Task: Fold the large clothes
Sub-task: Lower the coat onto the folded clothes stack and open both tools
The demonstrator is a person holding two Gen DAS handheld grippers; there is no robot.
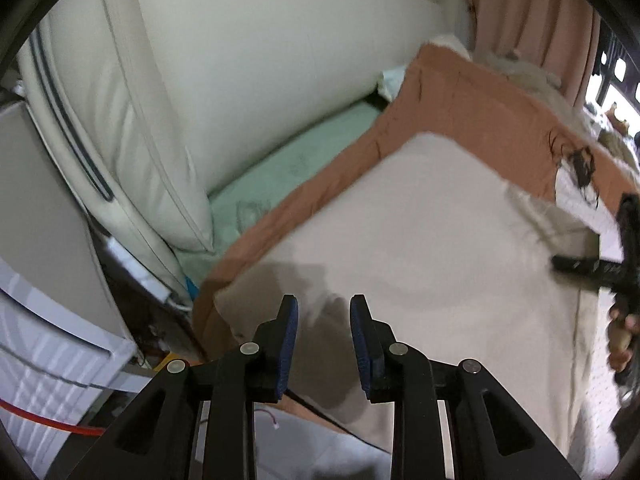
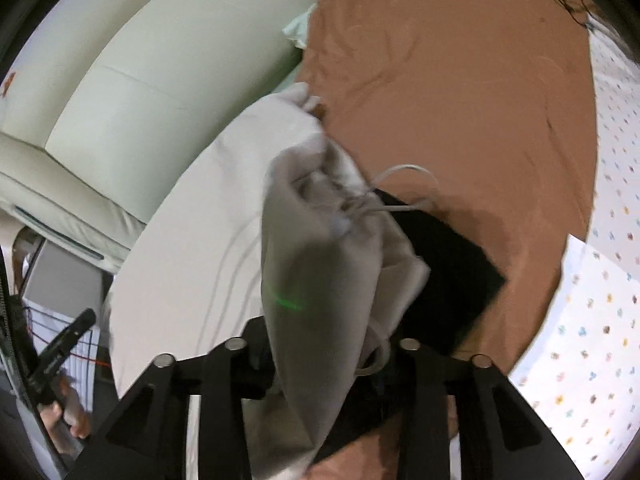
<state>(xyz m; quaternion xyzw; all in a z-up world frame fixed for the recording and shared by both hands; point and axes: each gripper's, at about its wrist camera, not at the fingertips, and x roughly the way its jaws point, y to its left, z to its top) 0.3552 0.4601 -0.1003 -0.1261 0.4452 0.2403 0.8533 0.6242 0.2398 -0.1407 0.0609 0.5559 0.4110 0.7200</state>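
A large beige garment (image 1: 420, 220) lies spread flat over a brown blanket (image 1: 460, 100) on the bed. My left gripper (image 1: 324, 300) hovers over the garment's near corner, open, with nothing between its blue pads. In the right wrist view, a bunched part of the garment (image 2: 320, 240) with a white drawstring (image 2: 404, 172) drapes over and between the fingers of my right gripper (image 2: 320, 332). The cloth hides the fingertips, so a grip cannot be read. A flat black item (image 2: 448, 272) lies under the bunch on the blanket (image 2: 460, 80).
A cream padded headboard (image 1: 260, 60) and a green sheet (image 1: 288, 164) border the bed's far side. White furniture (image 1: 52, 360) stands off the bed's corner. A spotted white sheet (image 2: 600, 280) lies to the right. A hand (image 2: 68, 412) holds the left gripper's handle.
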